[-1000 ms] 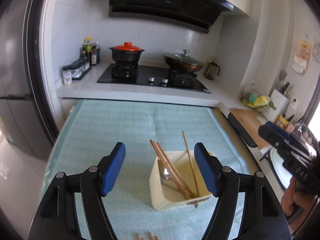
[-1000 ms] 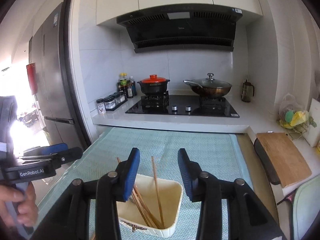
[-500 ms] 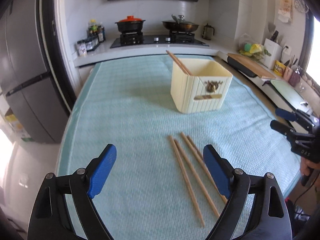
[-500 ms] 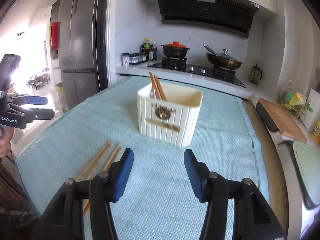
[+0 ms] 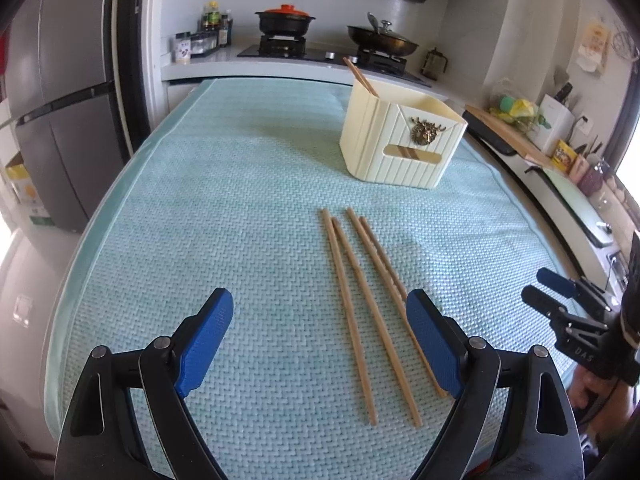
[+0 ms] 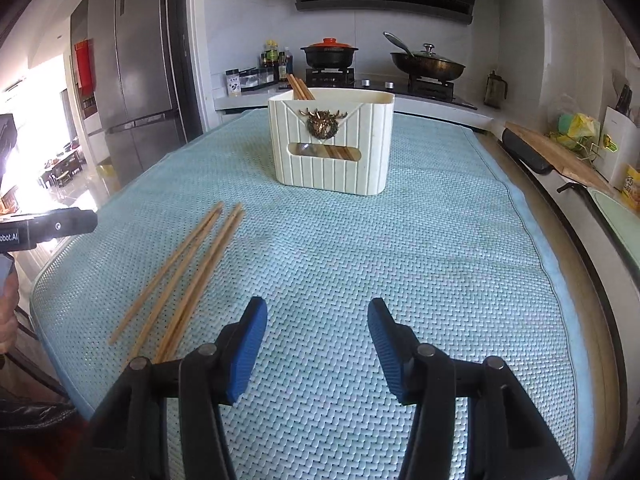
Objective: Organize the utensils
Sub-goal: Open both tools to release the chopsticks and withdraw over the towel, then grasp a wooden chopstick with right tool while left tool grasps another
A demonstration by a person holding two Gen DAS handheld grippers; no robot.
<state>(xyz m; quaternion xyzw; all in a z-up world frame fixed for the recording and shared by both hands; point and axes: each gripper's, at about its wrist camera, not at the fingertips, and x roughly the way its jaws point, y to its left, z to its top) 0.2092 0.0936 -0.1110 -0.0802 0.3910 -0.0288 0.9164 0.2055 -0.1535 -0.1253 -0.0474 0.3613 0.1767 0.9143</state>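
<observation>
Several wooden chopsticks (image 5: 360, 292) lie loose on the teal mat (image 5: 224, 216), also in the right wrist view (image 6: 188, 276). A cream ribbed utensil holder (image 5: 400, 140) stands farther back with chopsticks sticking out of it; it also shows in the right wrist view (image 6: 332, 144). My left gripper (image 5: 320, 340) is open and empty, low over the mat, with the loose chopsticks between and just beyond its fingers. My right gripper (image 6: 316, 344) is open and empty over bare mat, with the chopsticks to its left. The right gripper also shows at the edge of the left wrist view (image 5: 560, 300).
A stove with a red-lidded pot (image 5: 285, 20) and a wok (image 5: 382, 40) stands behind the mat. A fridge (image 5: 56, 100) is at left. A cutting board (image 6: 560, 152) and counter clutter run along the right. The mat's front edge is near both grippers.
Both grippers have pulled back from above the holder and dropped low near the mat's front. Loose chopsticks now lie in front of the left gripper. Both jaws stay open.
</observation>
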